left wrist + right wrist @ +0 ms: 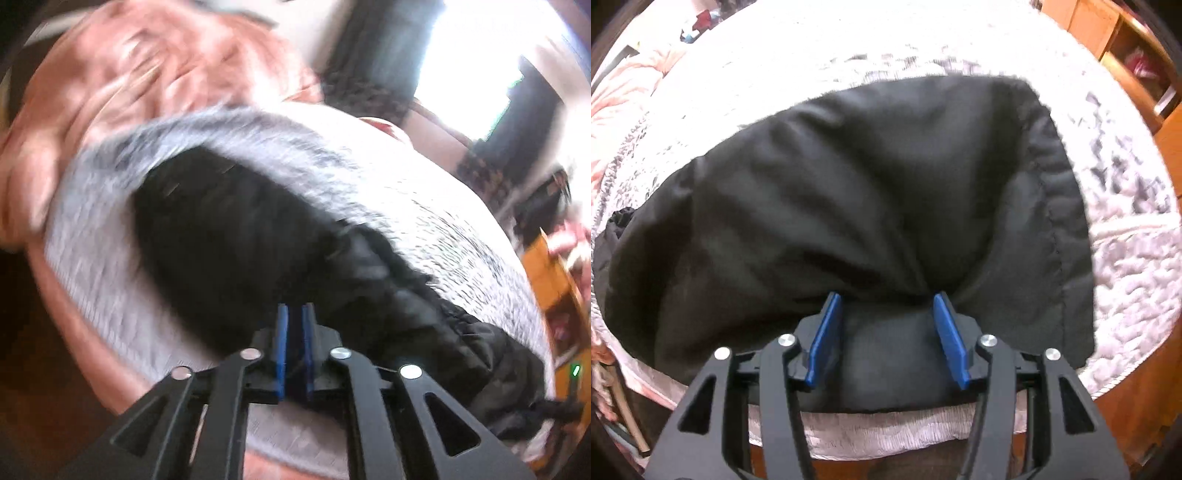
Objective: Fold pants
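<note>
Black pants (871,192) lie spread on a white-grey textured bedspread (1126,258). In the right wrist view my right gripper (888,306) is open, its blue pads (827,336) wide apart with a fold of the pants' near edge between them. In the blurred left wrist view the pants (236,236) stretch from the centre to the lower right. My left gripper (295,314) has its blue pads (281,350) nearly together at the pants' near edge. I cannot tell whether cloth is pinched between them.
A crumpled pink blanket (140,74) lies at the far side of the bed. A wooden shelf unit (1115,44) stands beyond the bed at the right. A bright window (480,55) and dark curtains are at the back.
</note>
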Available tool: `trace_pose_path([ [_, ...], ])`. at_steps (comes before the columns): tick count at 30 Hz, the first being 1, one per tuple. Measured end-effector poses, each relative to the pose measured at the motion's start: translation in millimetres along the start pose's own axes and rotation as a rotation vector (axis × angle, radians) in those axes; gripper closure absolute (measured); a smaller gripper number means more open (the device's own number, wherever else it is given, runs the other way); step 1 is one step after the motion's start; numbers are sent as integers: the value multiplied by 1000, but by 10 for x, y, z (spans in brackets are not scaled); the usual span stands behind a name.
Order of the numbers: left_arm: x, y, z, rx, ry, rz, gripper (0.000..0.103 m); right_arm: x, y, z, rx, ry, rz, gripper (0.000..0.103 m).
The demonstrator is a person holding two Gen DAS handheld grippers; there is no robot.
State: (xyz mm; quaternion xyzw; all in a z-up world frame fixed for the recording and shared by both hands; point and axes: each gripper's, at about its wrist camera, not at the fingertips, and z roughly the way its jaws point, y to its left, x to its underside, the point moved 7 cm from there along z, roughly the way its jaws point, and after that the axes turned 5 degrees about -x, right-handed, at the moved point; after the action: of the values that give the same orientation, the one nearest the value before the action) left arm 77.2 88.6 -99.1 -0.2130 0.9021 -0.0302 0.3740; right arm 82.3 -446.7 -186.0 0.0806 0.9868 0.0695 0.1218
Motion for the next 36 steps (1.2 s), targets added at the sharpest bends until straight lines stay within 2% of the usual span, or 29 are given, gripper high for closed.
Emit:
trace_pose_path([
  [2, -76, -78, 133, 31, 19, 47, 87, 0, 109, -96, 57, -24, -33, 51],
  [5, -82, -144, 483, 6, 90, 60, 87, -32, 328, -303, 98, -82, -71, 51],
  [6, 47, -83, 592, -14, 137, 66, 86, -57, 435, -374, 88, -105, -89, 51],
  [9, 330, 94, 915, -22, 215, 34, 87, -165, 1034, -544, -66, -156, -197, 50],
  [14, 366, 134, 729, -6, 178, 30, 85, -311, 2448, -498, -400, -99, -432, 51],
  [17, 358, 208, 615, -50, 139, 54, 76, -334, 3314, -224, -476, -37, -588, 51],
  [20, 387, 307, 647, -85, 144, 69, 75, -316, 3871, 115, -495, 41, -652, 52],
  [23, 457, 288, 709, -82, 166, 84, 75, -350, 4069, 429, -459, 85, -672, 52],
  [26, 471, 211, 735, -82, 162, 128, 65, -410, 4082, 649, -457, 138, -668, 54],
  [27, 479, 203, 732, -76, 161, 123, 62, -415, 4079, 692, -451, 149, -676, 56],
  [29, 497, 202, 729, -64, 158, 108, 60, -437, 4116, 733, -434, 161, -703, 71],
  [31, 491, 209, 739, -57, 159, 93, 60, -465, 4168, 661, -421, 138, -746, 87],
  [33, 489, 223, 749, -50, 158, 73, 59, -507, 4227, 553, -420, 93, -785, 96],
  [36, 492, 219, 779, -61, 152, 70, 59, -600, 4378, 351, -416, -28, -812, 98],
])
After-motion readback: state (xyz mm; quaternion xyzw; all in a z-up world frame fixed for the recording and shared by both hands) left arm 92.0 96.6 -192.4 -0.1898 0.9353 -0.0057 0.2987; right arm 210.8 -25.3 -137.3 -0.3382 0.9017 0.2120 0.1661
